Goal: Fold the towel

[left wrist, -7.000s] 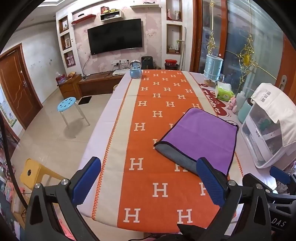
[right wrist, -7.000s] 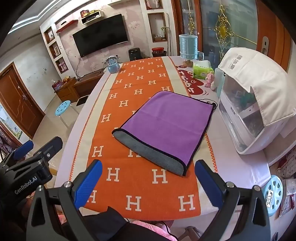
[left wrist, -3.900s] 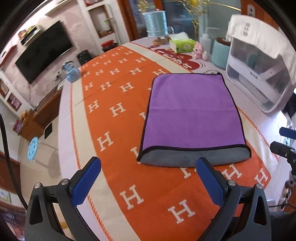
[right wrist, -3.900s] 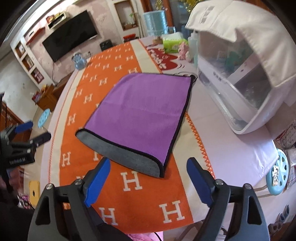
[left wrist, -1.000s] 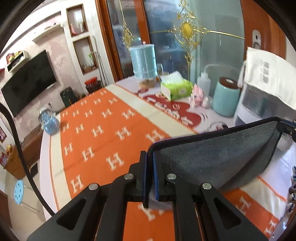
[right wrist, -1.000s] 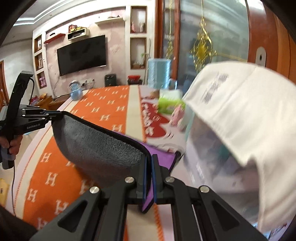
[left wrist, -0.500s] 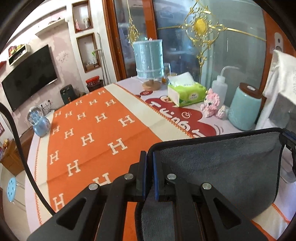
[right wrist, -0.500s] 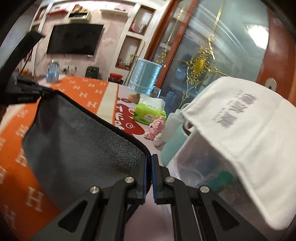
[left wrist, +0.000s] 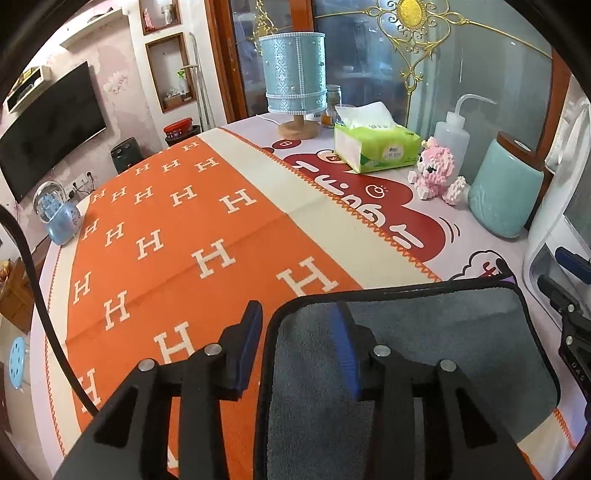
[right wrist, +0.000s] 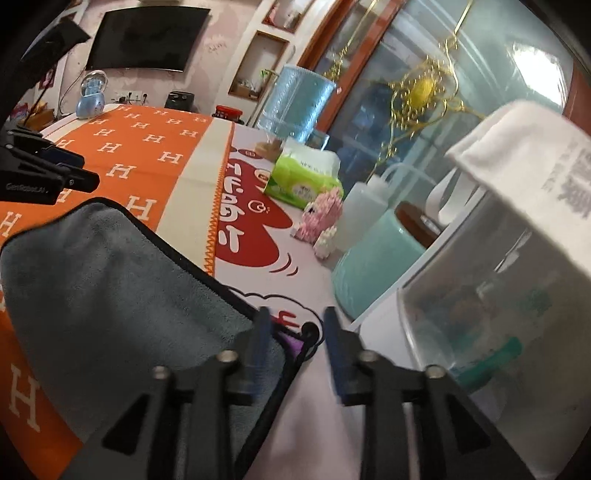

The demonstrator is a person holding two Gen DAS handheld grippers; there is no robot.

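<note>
Both grippers, left and right, jaws spread, straddle the folded grey, black-edged microfibre towel's 12 o'clock corners.

Towel lies on the table, tissue box behind it.

A dark television is mounted on a pale pink floral wall. Recessed shelf niches are set into the wall beside it. Glass panels with gilt scrollwork are framed in reddish-brown wood. The surface is covered by an orange cloth printed with white H letters. A blue stool is seen on the floor at lower left.
</note>
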